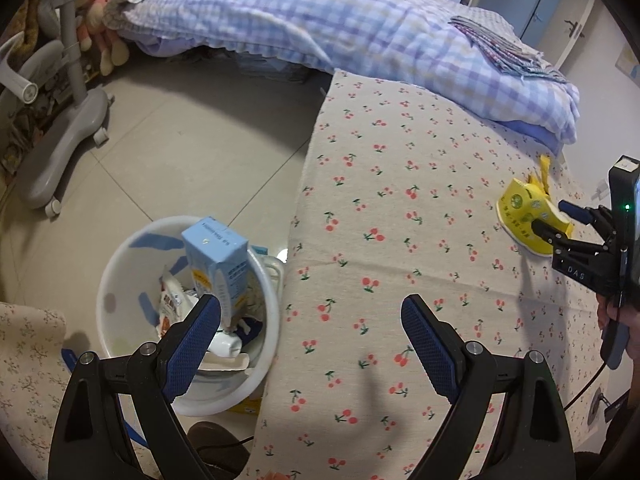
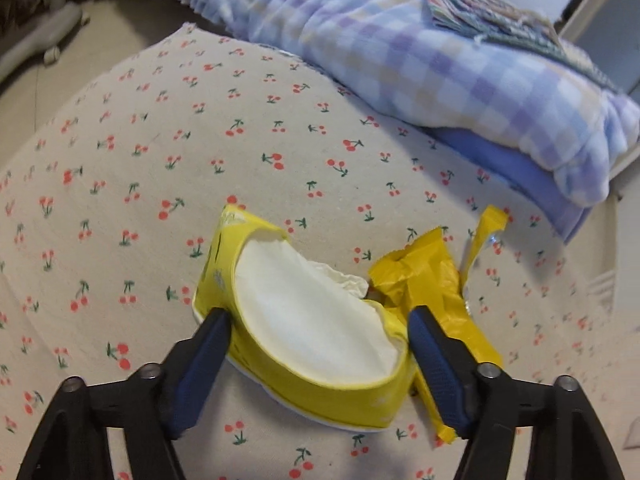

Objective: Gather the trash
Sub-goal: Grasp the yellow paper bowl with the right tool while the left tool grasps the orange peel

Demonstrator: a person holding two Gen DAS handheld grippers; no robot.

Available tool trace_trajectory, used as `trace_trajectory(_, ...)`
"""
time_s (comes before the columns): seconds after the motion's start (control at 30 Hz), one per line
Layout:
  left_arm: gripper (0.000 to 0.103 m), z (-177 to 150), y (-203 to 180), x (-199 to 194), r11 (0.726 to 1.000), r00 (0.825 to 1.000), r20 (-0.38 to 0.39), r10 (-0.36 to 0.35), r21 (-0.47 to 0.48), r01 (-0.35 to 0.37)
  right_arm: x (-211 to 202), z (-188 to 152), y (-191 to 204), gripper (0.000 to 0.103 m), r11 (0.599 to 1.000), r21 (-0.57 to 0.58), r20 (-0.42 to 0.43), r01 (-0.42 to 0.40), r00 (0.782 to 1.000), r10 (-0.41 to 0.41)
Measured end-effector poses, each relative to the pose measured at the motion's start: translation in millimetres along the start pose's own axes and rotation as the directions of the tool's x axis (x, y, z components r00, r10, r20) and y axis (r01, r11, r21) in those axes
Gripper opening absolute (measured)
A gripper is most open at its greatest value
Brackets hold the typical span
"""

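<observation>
The right gripper (image 2: 318, 322) has its two blue-padded fingers (image 2: 200, 356) set on both sides of a yellow tissue pack (image 2: 304, 344); the pads touch the pack's ends, and the pack bulges up between them, so the tongs are clamped on it. White tissue (image 2: 308, 308) shows through the open top of the pack. A torn yellow wrapper (image 2: 432, 280) lies just beside it, partly under the right finger. From the left wrist view, the same gripper (image 1: 554, 220) carries the white letters "DAS" on its black body; the print on the pack is too small to read there.

The left gripper (image 1: 310, 320) holds its fingers wide apart with nothing between them. It hovers over the edge of the cherry-print cloth (image 1: 400, 200), which covers the surface where the pack lies.

On the tiled floor, near this edge, stands a white bin (image 1: 116, 280). Inside it a light blue carton (image 1: 218, 264) stands tilted, with other wrappers and a white bottle (image 1: 224, 346) below; its text cannot be read.

Further away a checked purple blanket (image 1: 320, 28) lies on the cloth, with a folded patterned cloth (image 1: 496, 44) on top. A grey chair base (image 1: 68, 136) and a pink plush toy (image 1: 100, 8) are at the far left.
</observation>
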State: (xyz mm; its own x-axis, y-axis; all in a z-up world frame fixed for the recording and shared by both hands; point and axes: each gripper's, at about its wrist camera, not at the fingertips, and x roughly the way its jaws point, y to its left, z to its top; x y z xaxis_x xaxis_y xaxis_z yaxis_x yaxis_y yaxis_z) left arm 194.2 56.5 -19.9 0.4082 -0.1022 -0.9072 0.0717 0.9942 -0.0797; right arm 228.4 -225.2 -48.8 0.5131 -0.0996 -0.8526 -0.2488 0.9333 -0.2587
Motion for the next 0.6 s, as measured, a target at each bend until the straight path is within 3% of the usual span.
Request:
trace_trajectory(0.17, 0.093, -4.6, -14.7, -5.6, 0.999, 1.0, 0.007, -0.013, 0.032, 0.013, -13.9, -7.3, 1.9, 0.057, 0.999, 0.032, -0.015, -0.019, 1.0, 0.019)
trace_trajectory(0.2, 0.093, -6.2, -18.9, -6.7, 0.999, 1.0, 0.008, -0.015, 0.04, 0.014, -17.5, -9.5, 2.4, 0.03, 0.999, 0.046, -0.016, -0.021, 1.0, 0.022)
trace_trajectory(0.4, 0.093, -16.8, -46.5, -12.5, 0.996, 0.999, 0.003, -0.041, 0.085, 0.04, -42.4, -27.8, -10.1, 0.026, 0.971, 0.226, -0.031, -0.082, 0.995, 0.091)
trace_trajectory(0.6, 0.093, -27.1, -84.3, -9.9, 0.989, 0.999, -0.013, -0.041, 0.143, 0.043, -85.0, -60.7, -45.1, 0.025, 0.914, 0.382, 0.07, -0.137, 0.99, 0.12)
